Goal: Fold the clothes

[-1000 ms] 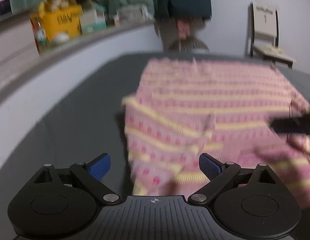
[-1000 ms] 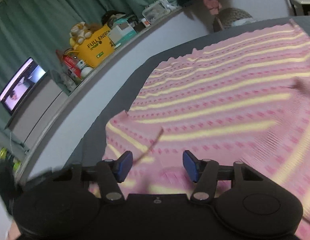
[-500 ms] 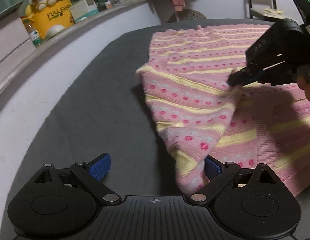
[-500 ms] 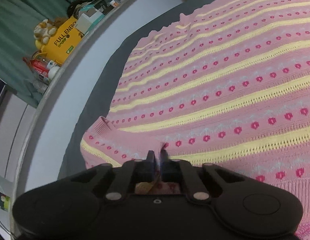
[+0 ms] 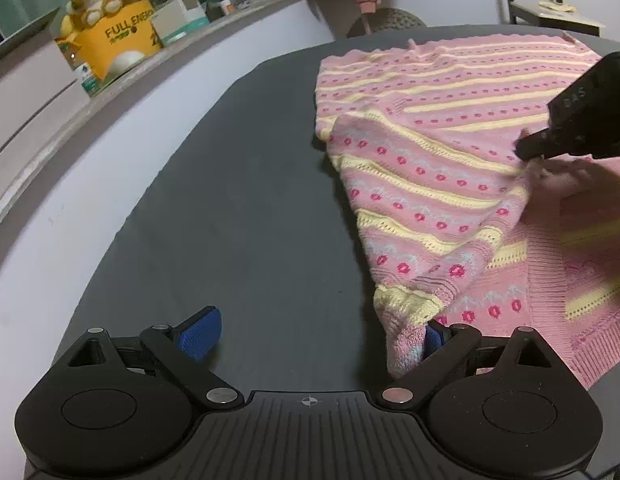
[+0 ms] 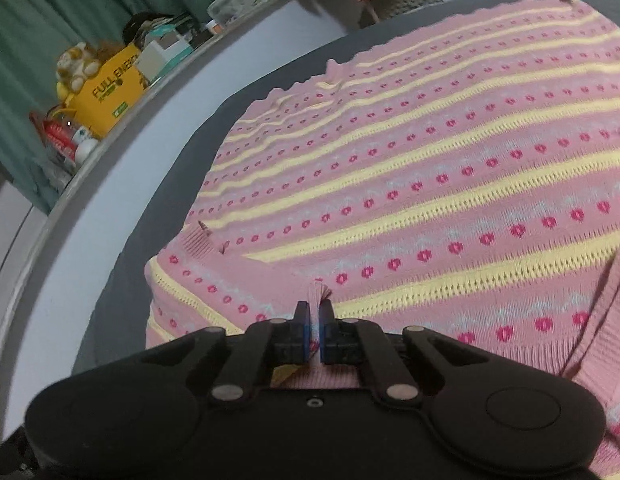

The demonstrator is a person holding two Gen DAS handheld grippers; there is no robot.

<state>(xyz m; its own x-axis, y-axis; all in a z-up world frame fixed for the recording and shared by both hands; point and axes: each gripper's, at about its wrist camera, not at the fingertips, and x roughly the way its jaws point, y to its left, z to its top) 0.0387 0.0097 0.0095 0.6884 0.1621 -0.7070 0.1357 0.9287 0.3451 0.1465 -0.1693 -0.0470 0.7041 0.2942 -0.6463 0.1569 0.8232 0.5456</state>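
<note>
From my left gripper's (image 5: 314, 334) camera I look down over a dark grey table (image 5: 237, 216) with its jaws standing wide and nothing pressed between them: the left blue pad (image 5: 199, 334) hangs free over bare table, and the right pad sits just against the hanging cuff of a sleeve (image 5: 426, 216) without clamping it. That sleeve belongs to the pink knit sweater (image 5: 462, 92), striped in yellow with rows of red dots, which lies spread on the right half of the table; the sleeve is lifted and drawn across the body of the garment. At the right edge my right gripper's black nose (image 5: 530, 148) meets the upper part of the sleeve, where the fabric bunches. Beyond the table's pale rim, a shelf carries a yellow box (image 5: 113, 50) with a plush toy (image 5: 91, 2) on top. From my right gripper's (image 6: 314, 322) camera, the jaws are drawn together to a narrow slit, pinching a small fold of the pink knit that sticks up between the pads. The sweater (image 6: 450, 168) fills most of this view, lying flat on the grey table (image 6: 121, 264), with the yellow box (image 6: 109, 92) on the shelf to the upper left.
</note>
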